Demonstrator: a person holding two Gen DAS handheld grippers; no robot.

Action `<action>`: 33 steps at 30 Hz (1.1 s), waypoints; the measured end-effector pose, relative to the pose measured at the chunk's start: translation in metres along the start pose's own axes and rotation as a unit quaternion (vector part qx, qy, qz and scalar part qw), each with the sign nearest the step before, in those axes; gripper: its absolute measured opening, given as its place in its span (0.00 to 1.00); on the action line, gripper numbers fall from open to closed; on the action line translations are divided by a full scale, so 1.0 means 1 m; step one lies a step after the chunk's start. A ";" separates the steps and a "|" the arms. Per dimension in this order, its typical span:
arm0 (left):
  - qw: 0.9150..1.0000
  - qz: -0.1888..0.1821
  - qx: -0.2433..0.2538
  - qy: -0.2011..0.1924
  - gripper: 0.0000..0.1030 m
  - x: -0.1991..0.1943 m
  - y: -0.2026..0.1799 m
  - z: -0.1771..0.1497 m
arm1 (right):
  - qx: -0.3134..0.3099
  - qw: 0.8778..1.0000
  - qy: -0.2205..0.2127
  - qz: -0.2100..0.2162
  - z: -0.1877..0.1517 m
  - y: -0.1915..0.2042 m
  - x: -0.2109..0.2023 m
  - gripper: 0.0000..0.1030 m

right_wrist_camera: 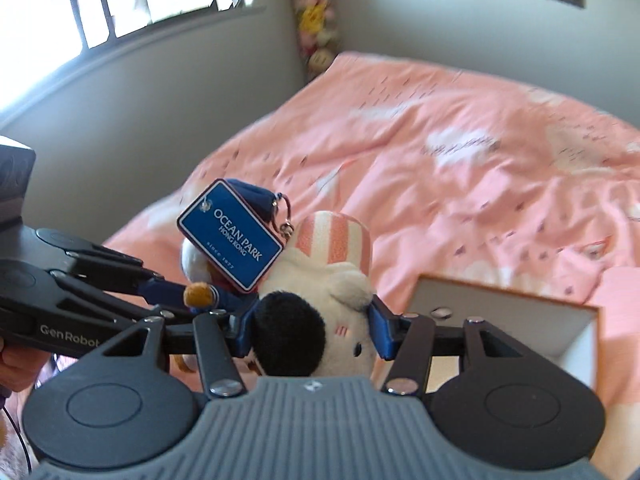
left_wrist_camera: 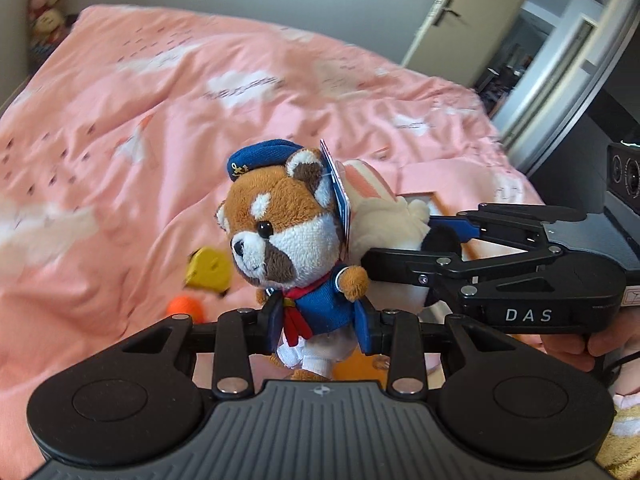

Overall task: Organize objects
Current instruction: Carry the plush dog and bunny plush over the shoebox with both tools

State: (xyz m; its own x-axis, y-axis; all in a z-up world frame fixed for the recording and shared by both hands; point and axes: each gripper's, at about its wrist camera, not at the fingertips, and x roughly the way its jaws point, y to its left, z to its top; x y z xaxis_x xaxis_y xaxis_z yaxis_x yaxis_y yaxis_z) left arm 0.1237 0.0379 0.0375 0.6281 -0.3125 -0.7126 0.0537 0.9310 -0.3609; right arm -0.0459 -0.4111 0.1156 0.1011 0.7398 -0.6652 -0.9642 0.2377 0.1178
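From my left wrist view, my left tongs (left_wrist_camera: pixel 320 320) are pinching one red panda toy (left_wrist_camera: pixel 288 232) by its blue coat, so it sits upright above the pink bed (left_wrist_camera: pixel 160 100). I think I hold it by the middle so it will not flop over. My right tongs (left_wrist_camera: pixel 404 248) come in from the right side and hold one white toy (left_wrist_camera: pixel 384 220) just behind the panda, the two toys touching. Down on the bed lie one yellow toy (left_wrist_camera: pixel 208 268) and one orange thing (left_wrist_camera: pixel 182 305), both blurry. From my right wrist view, my right tongs (right_wrist_camera: pixel 312 328) are pinching the white toy (right_wrist_camera: pixel 344 304) by its head, between the two blue pads. The panda's one blue tag (right_wrist_camera: pixel 232 236) hangs right beside it. One white box (right_wrist_camera: pixel 508 320) sits open on the bed close by, and I guess the toys belong in there. Both toys are up in the air, off the bed.
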 end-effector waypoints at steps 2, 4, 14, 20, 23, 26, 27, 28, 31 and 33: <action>1.000 -0.014 0.024 0.000 0.39 0.007 -0.020 0.014 | 0.010 1.000 -0.018 -0.011 0.002 -0.015 -0.017 0.55; 0.999 -0.026 0.046 0.004 0.39 0.019 -0.038 0.026 | 0.021 0.999 -0.033 -0.025 0.002 -0.033 -0.029 0.55; 0.991 -0.048 0.048 0.113 0.39 0.136 -0.068 0.056 | 0.126 0.990 -0.021 -0.052 -0.030 -0.133 -0.006 0.55; 0.985 0.004 0.052 0.166 0.39 0.178 -0.059 0.048 | 0.167 0.985 0.009 -0.045 -0.046 -0.154 0.032 0.55; 0.981 0.009 0.054 0.185 0.39 0.187 -0.055 0.043 | 0.163 0.985 0.035 -0.047 -0.052 -0.154 0.044 0.55; 0.978 0.022 0.063 0.198 0.39 0.194 -0.054 0.039 | 0.169 0.983 0.056 -0.054 -0.060 -0.157 0.056 0.55; 0.977 0.028 0.069 0.200 0.39 0.196 -0.055 0.038 | 0.173 0.982 0.059 -0.053 -0.063 -0.159 0.059 0.55; 0.976 0.033 0.073 0.200 0.39 0.197 -0.056 0.038 | 0.178 0.981 0.062 -0.052 -0.065 -0.160 0.061 0.55; 0.975 0.049 0.096 0.196 0.41 0.200 -0.063 0.035 | 0.179 0.980 0.063 -0.054 -0.067 -0.160 0.066 0.55; 0.973 0.058 0.100 0.198 0.43 0.204 -0.065 0.033 | 0.174 0.981 0.065 -0.057 -0.066 -0.158 0.069 0.56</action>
State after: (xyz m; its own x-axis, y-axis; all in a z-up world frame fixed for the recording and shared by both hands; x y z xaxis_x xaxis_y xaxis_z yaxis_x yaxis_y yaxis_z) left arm 0.2739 -0.0797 -0.0646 0.2923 -0.2142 -0.9320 0.1758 0.9700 -0.1678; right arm 0.0975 -0.4394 0.0020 0.1495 0.6140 -0.7750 -0.8044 0.5313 0.2658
